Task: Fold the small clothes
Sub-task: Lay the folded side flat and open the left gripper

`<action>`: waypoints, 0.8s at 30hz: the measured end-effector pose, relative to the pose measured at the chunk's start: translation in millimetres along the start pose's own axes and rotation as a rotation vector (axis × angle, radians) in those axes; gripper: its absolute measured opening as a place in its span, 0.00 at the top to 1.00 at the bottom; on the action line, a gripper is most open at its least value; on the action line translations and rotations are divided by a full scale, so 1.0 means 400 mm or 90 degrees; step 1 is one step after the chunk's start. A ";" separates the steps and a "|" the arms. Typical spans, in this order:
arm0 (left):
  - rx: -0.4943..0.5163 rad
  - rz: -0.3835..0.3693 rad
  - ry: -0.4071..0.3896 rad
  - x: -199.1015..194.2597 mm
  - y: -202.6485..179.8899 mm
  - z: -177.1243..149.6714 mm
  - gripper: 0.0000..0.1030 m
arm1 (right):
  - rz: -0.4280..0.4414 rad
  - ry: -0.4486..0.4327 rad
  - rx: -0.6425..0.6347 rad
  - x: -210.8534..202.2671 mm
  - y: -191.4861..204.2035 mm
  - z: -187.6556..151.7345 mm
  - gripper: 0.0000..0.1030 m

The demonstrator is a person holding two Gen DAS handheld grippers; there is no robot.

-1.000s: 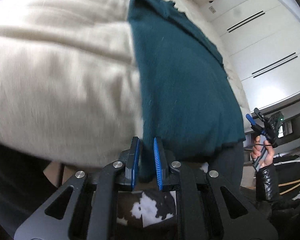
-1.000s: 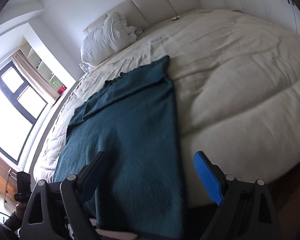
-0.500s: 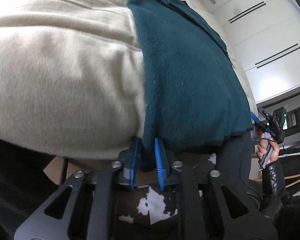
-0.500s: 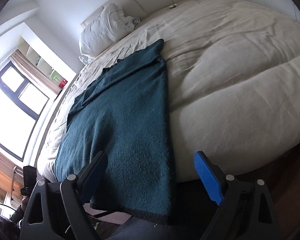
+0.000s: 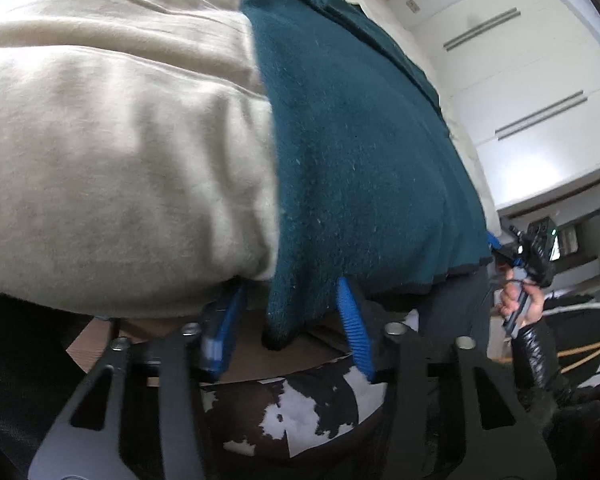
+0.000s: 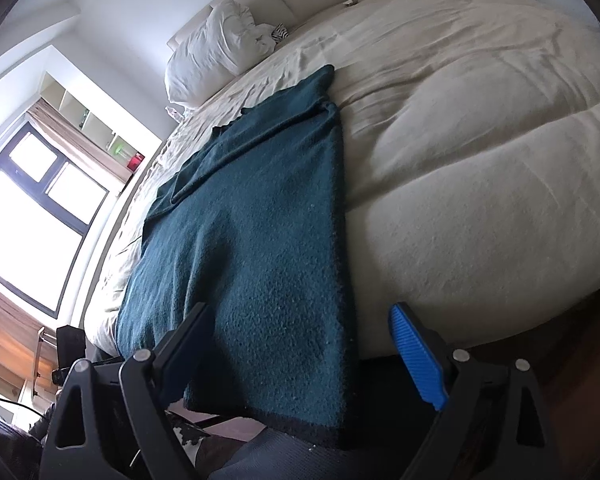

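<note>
Two grippers: one held in each of the person's hands, both aimed down at the foot of a bed
Garment: dark teal fuzzy knitted garment [image 6: 252,240], spread lengthways on the bed; its dark-edged hem hangs over the near edge
Left gripper [image 5: 288,320]: blue ribbed fingers [image 5: 350,328] are opening; a hanging hem corner [image 5: 280,320] sits between them, no longer pinched; gaps show on both sides
Right gripper [image 6: 300,356]: fingers spread wide, holding nothing; the hem's other corner lies between them, untouched
Risk, slipping: with the left corner let go, the overhanging hem may drag the knit off the bed; its weight and the rounded edge would cause that
Risk, uneven fold: if only one corner is taken, or a single layer, the fold may skew; the thick fuzzy cloth could also snag on the ribbed pads
Bed: wide, covered by a cream rumpled duvet [image 6: 480,140]; white pillow [image 6: 212,52] at the padded headboard
Room: bright window [image 6: 32,216] with brown curtains on one side; white wardrobe doors [image 5: 540,92] on the other; a brown-and-white patterned rug [image 5: 300,412] below
</note>
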State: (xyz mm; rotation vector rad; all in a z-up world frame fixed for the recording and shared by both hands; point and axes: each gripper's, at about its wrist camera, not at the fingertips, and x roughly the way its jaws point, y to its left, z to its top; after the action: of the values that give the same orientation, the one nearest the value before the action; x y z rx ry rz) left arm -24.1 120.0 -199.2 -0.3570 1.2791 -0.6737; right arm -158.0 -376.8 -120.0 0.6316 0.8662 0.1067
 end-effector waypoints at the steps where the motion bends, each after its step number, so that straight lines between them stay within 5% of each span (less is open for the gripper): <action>1: 0.004 0.004 0.008 0.005 -0.001 -0.001 0.72 | 0.001 0.004 -0.003 0.000 0.001 0.000 0.12; 7: 0.015 -0.008 -0.001 -0.007 -0.009 0.005 0.93 | 0.003 0.036 -0.009 -0.002 -0.006 -0.002 0.12; 15: 0.045 -0.077 -0.019 -0.033 -0.046 0.018 0.95 | -0.016 0.096 -0.014 0.002 -0.040 -0.008 0.15; 24: 0.034 -0.082 -0.022 -0.039 -0.050 0.012 0.95 | -0.006 0.125 -0.010 0.006 -0.061 0.004 0.28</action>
State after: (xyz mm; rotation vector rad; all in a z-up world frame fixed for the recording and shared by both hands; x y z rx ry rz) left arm -26.9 114.1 -174.2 -0.4076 1.2096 -0.8063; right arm -159.4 -396.5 -134.5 0.6096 1.0569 0.1696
